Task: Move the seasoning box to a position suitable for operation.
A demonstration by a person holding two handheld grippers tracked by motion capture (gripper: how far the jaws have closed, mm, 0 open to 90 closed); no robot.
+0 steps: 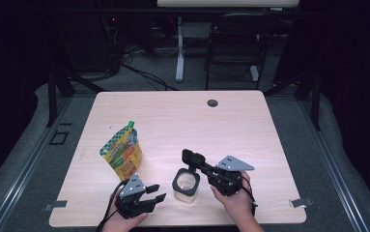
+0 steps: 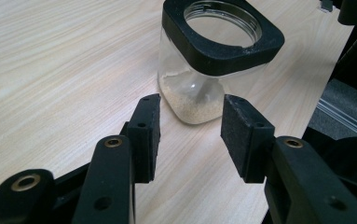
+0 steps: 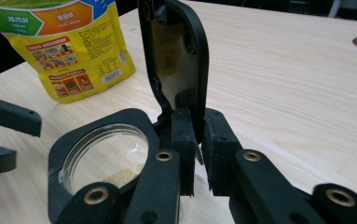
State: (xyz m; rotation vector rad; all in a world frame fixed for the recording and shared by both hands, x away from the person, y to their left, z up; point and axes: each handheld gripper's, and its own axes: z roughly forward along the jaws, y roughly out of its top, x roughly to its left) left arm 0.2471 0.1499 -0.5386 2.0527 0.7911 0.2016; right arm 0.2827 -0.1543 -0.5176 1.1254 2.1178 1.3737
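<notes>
A clear square jar (image 1: 186,185) with a black rim stands near the table's front edge, a little pale grain in its bottom (image 2: 192,105). Its black lid (image 1: 193,157) stands upright at the rim's right side. My right gripper (image 1: 203,166) is shut on the lid's lower edge, and the right gripper view shows the pads (image 3: 181,140) pinching the lid (image 3: 178,60) beside the jar's open mouth (image 3: 73,144). My left gripper (image 1: 157,192) lies left of the jar, open. In its own view the left gripper (image 2: 190,133) has empty jaws that stop short of the jar (image 2: 216,60).
A yellow and green snack pouch (image 1: 122,152) stands left of the jar, behind the left gripper, and also shows in the right gripper view (image 3: 73,46). The light wood table (image 1: 182,121) has a cable hole (image 1: 212,103) at the back. A chair (image 1: 235,43) stands beyond.
</notes>
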